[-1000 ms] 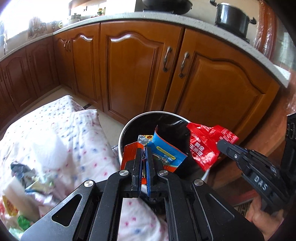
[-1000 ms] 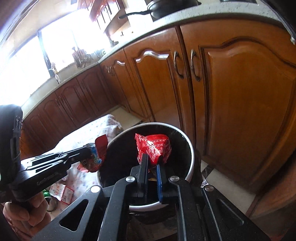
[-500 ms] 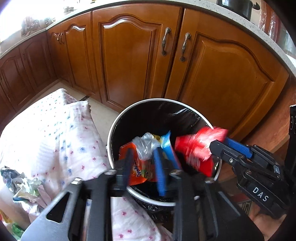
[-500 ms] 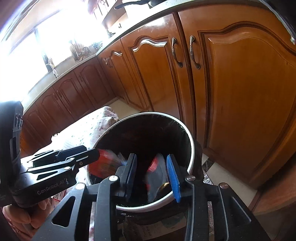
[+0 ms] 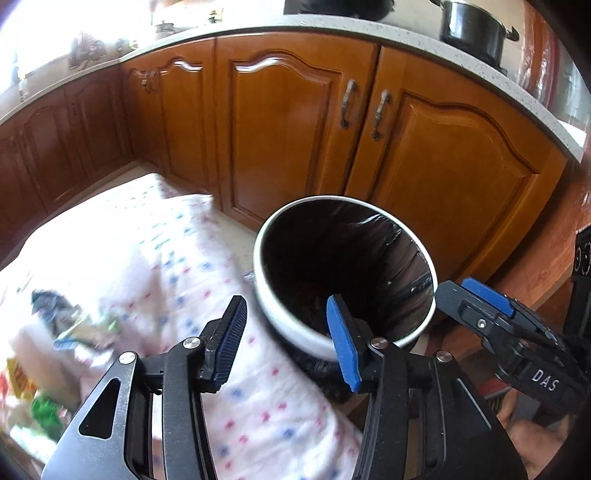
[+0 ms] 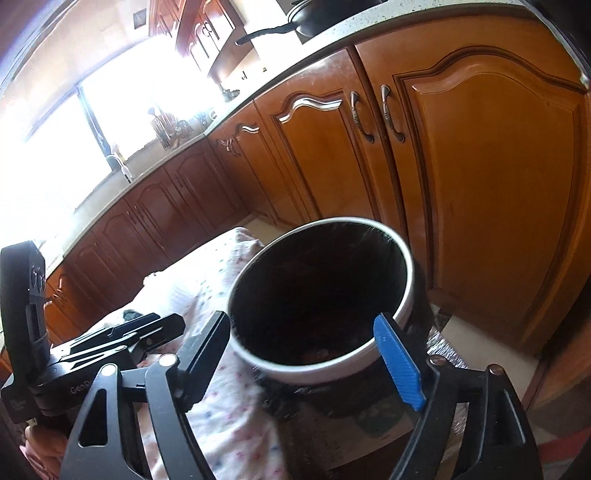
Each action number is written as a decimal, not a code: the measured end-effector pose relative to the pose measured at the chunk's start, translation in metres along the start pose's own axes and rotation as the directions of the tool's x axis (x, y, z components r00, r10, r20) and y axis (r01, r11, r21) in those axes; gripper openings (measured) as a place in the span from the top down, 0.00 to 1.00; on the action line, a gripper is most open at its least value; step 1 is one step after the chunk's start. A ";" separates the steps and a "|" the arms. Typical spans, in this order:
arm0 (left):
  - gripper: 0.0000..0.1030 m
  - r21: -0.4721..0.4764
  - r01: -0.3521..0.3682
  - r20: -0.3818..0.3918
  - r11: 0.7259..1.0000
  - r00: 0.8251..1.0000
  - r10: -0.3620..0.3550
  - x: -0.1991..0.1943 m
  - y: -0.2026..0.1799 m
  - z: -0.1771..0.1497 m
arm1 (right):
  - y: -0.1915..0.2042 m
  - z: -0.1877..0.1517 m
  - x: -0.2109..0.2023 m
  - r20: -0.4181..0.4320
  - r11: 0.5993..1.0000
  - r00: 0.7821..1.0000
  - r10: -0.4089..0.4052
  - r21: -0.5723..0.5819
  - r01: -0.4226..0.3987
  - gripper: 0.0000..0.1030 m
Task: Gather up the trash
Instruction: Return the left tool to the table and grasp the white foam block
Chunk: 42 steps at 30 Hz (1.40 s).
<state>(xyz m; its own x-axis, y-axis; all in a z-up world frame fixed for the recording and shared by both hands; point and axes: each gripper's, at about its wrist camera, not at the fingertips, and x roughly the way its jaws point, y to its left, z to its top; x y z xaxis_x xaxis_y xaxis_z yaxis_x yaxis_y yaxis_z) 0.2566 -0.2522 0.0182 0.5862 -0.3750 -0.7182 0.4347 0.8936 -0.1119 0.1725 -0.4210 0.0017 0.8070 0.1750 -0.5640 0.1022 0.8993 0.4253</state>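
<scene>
A round white-rimmed trash bin [image 5: 291,332] with a black liner stands on the floor by the cabinets; it also shows in the right wrist view [image 6: 317,373]. My left gripper [image 5: 286,332] is open and empty, just above the bin's near rim. My right gripper [image 6: 303,347] is open and empty over the bin's near rim; it also shows at the right of the left wrist view [image 5: 476,295]. The bin's inside is dark and the wrappers in it are barely visible. Several blurred wrappers [image 5: 70,332] lie on the floral cloth [image 5: 159,266] at the left.
Wooden cabinet doors [image 5: 288,140] run behind the bin under a speckled counter [image 5: 406,37] with a black pot [image 5: 472,29]. The cloth-covered surface [image 6: 207,280] sits directly left of the bin. The left gripper's body [image 6: 92,350] shows at the lower left.
Both grippers opened and dropped their wrappers into the bin: the orange and blue packets from the left, the red packet from the right. Both have pulled back slightly from the bin.
</scene>
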 end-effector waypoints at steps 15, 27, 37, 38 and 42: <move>0.47 -0.144 -0.048 0.061 0.988 0.996 0.057 -0.077 0.075 -0.062 | 0.062 -0.052 -0.007 -0.037 0.994 0.993 0.110 0.001 -0.111 0.15; 0.47 -0.259 -0.080 0.071 0.963 0.992 0.102 -0.109 0.133 -0.098 | 0.108 -0.074 0.002 -0.086 0.987 0.986 0.143 -0.058 -0.148 0.15; 0.47 -0.312 -0.089 0.063 0.946 0.991 0.114 -0.116 0.164 -0.107 | 0.131 -0.070 0.015 -0.109 0.980 0.980 0.167 -0.094 -0.177 0.15; 0.47 -0.315 -0.088 0.065 0.945 0.991 0.114 -0.116 0.166 -0.107 | 0.133 -0.069 0.016 -0.110 0.979 0.979 0.169 -0.096 -0.180 0.15; 0.47 -0.325 -0.081 0.062 0.942 0.992 0.107 -0.115 0.173 -0.104 | 0.139 -0.062 0.023 -0.109 0.976 0.978 0.178 -0.110 -0.190 0.15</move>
<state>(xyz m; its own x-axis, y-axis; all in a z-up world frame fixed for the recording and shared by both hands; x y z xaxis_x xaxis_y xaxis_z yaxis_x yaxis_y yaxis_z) 0.1933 -0.0286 0.0096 0.6703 -0.2918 -0.6823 0.1398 0.9526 -0.2700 0.1691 -0.2668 0.0041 0.7441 0.3751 -0.5528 -0.1176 0.8881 0.4443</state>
